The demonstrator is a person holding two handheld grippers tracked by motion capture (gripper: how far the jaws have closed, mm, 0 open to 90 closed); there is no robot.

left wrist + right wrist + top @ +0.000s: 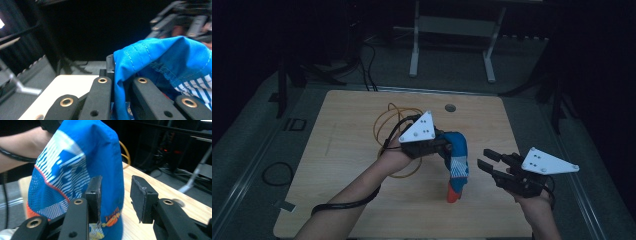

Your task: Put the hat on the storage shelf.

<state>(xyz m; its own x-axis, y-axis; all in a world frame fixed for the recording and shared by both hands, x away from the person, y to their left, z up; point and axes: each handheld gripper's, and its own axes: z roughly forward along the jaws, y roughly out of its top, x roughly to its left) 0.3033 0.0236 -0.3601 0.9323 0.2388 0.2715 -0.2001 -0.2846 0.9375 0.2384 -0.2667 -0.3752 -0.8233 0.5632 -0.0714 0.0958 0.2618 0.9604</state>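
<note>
Soft, light cap [456, 160]: left tool [446, 145] clamps its crown; right tool [488, 161], jaws apart beside it, should pinch fabric.

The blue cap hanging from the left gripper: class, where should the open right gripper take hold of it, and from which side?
Probably the low orange brim end of the blue cap, approached from the right gripper's own side. The left gripper pinches the top fabric, so the cap hangs with its lower edge free and nearest the open jaws.

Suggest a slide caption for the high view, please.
Left tool clamps a blue cap above the wooden table; right tool waits open beside it.
</note>
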